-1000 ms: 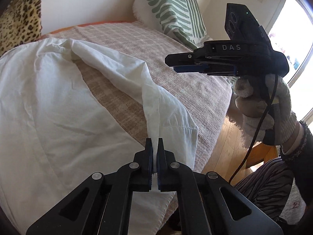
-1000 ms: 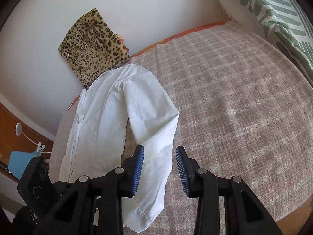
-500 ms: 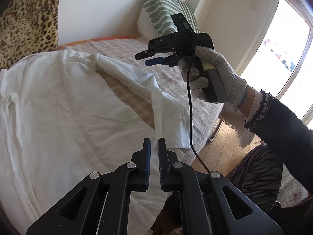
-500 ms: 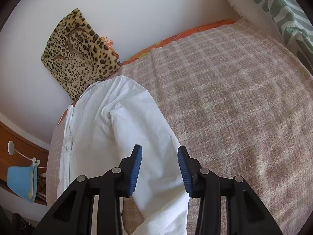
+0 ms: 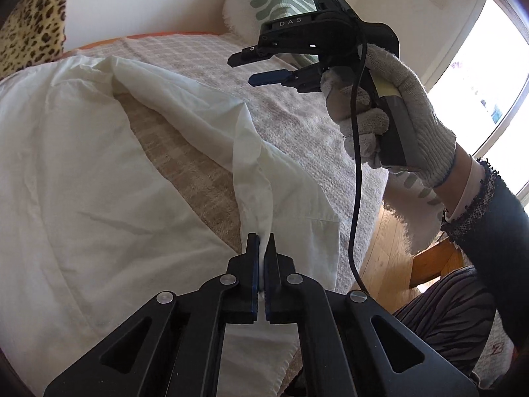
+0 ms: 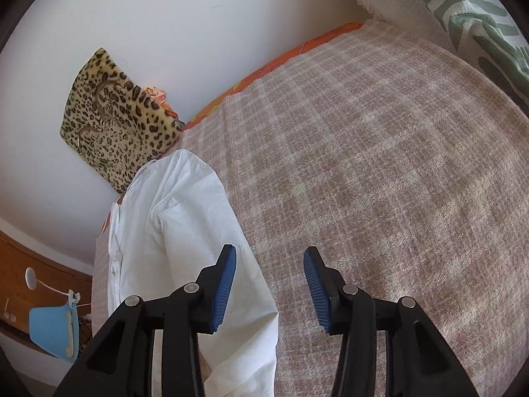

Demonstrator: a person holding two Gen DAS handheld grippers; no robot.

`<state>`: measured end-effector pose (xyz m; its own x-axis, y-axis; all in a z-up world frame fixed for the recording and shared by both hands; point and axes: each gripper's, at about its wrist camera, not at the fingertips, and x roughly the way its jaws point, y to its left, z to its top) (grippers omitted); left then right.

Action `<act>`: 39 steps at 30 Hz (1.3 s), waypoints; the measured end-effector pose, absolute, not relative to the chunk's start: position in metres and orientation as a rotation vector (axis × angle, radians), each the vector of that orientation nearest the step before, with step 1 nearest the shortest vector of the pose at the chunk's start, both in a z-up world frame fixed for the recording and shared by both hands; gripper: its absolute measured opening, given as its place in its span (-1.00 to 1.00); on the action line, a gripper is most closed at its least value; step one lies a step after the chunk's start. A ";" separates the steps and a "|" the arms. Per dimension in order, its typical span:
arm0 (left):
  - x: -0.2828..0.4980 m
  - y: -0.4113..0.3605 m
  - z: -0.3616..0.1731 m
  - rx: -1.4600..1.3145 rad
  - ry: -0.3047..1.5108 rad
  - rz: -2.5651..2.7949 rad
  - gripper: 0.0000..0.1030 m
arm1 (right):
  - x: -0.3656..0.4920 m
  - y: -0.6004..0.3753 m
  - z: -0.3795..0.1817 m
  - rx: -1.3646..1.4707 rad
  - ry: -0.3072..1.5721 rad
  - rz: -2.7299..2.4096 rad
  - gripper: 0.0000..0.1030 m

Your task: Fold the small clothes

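**Sleeve pinched, bed clear to the right**

Surroundings: leopard-print furry cushion (image 6: 115, 129) leans on the white wall at 10 o'clock in the right wrist view; green-and-white leaf-pattern pillow w/ frayed edge (image 6: 463, 10) at 1 o'clock. Orange patterned sheet edge (image 6: 297, 49) shows btwn wall and the beige-pink checked woven bed cover (image 6: 380, 165), coarse, nubby weave. Light-blue chair (image 6: 53, 334) and wooden floor at 8 o'clock, off the bed. Nothing lies on the cover btwn the shirt and the pillow.

Task item: white thin cotton shirt (image 5: 82, 182), creased, spread flat across the cover at 9 o'clock in the left wrist view. Its long sleeve (image 5: 185, 112) runs diagonally from 11 o'clock down to centre, cuff end (image 5: 307, 218) w/ stitched hem draping toward the bed edge.

Left gripper (image 5: 262, 248): black, blue pads, jaws closed tight on a bunched fold of the sleeve near the cuff; fabric rises taut from the pinch.

Right gripper (image 6: 270, 264): jaws part-way apart and opening, nothing btwn them, hovering over the cover just beside the sleeve edge. In the left wrist view it sits at 1 o'clock, held by a hand in a white knit glove (image 5: 406, 99), black cable (image 5: 357, 165) hanging down.
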<state>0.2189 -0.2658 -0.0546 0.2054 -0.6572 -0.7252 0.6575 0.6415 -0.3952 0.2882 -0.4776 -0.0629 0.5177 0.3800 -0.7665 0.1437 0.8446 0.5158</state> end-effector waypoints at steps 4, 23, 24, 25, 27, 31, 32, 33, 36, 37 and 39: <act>0.209 -0.225 -0.023 -0.114 0.975 -0.932 -0.98 | 0.290 -0.477 -0.063 0.576 1.029 0.160 -0.11; 0.167 -0.145 -0.010 -0.123 0.888 -0.855 -0.98 | 0.380 -0.368 -0.079 0.523 1.170 0.223 -0.16; 0.165 -0.142 -0.010 -0.127 0.889 -0.859 -0.98 | 0.384 -0.368 -0.082 0.557 1.167 0.234 -0.17; 0.163 -0.139 -0.012 -0.132 0.894 -0.859 -0.98 | 0.386 -0.368 -0.083 0.592 1.156 0.248 -0.19; 0.158 -0.131 -0.014 -0.144 0.909 -0.858 -0.98 | 0.389 -0.365 -0.083 0.655 1.142 0.287 -0.20; 0.150 -0.116 -0.023 -0.162 0.936 -0.837 -0.98 | 0.399 -0.337 -0.072 0.535 1.153 0.290 -0.23; 0.149 -0.113 -0.026 -0.171 0.943 -0.835 -0.98 | 0.402 -0.331 -0.069 0.502 1.158 0.277 -0.23; 0.148 -0.111 -0.028 -0.174 0.948 -0.832 -0.98 | 0.404 -0.326 -0.067 0.472 1.158 0.257 -0.23; 0.145 -0.107 -0.032 -0.162 0.946 -0.818 -0.98 | 0.411 -0.309 -0.057 0.351 1.159 0.203 -0.23; 0.144 -0.105 -0.033 -0.162 0.947 -0.817 -0.98 | 0.413 -0.303 -0.054 0.313 1.160 0.193 -0.26; 0.143 -0.102 -0.035 -0.160 0.947 -0.811 -0.98 | 0.416 -0.290 -0.049 0.228 1.173 0.178 -0.44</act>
